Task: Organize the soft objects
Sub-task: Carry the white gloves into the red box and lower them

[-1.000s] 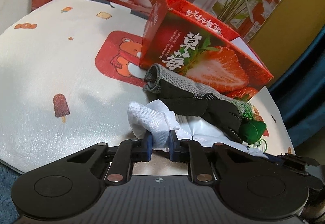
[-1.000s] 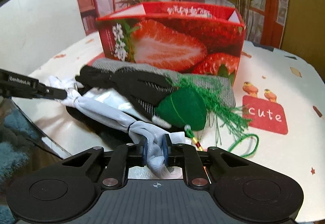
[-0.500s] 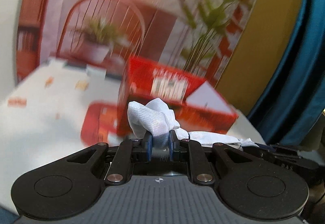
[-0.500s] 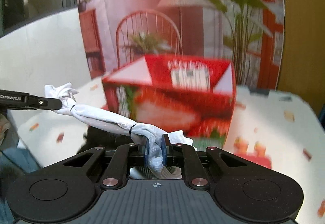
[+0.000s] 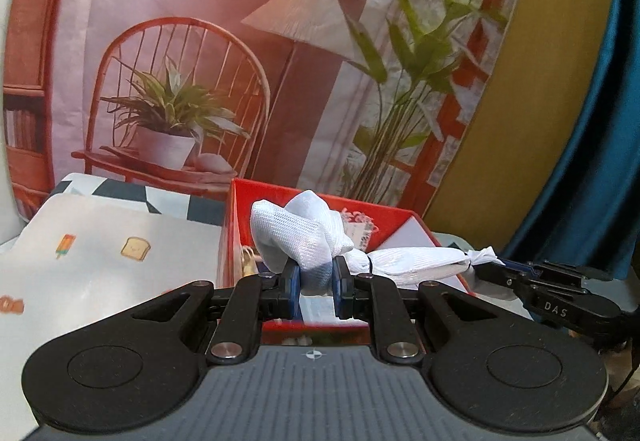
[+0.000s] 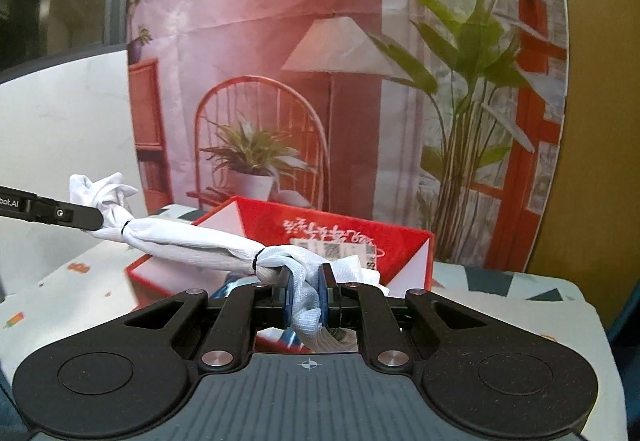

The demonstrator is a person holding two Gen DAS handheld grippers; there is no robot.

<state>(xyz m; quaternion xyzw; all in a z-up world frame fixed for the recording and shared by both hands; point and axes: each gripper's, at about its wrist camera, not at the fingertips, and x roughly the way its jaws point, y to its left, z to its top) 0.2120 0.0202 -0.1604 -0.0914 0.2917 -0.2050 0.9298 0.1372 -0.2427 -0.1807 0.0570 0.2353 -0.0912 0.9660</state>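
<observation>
**Aloft, a white bundle stretched between two grippers over a red box**

Here the left gripper [image 5: 314, 283] has its blue pads closed on one bunched end of the white cloth bundle [image 5: 404, 261], and the right gripper [image 6: 305, 299] has its own pads pinched on the other end. The bundle hangs in the air between them, tied off with thin dark bands near each end.

Just ahead of and below both sets of fingers sits the red box [image 6: 400, 241], open at the top, with white inner flaps and a printed label on its far wall. Some items lie inside it, but they are mostly hidden behind the gripper bodies and cannot be told apart. The box rests on a table cover [image 5: 100, 269] printed with small toast and ice-lolly pictures, spreading off to the left of the left gripper. Beyond the box stands a printed backdrop [image 6: 280, 61] showing a chair, a lamp and potted plants. To the far right of the left gripper is a blue curtain [image 5: 592, 121].

The bundle's long axis runs roughly level from one gripper to the other. From the right wrist view it slopes up and away to the left, crossing in front of the box's near left corner. From the left wrist view it stretches rightward to the other tool, across the box's right wall.
</observation>
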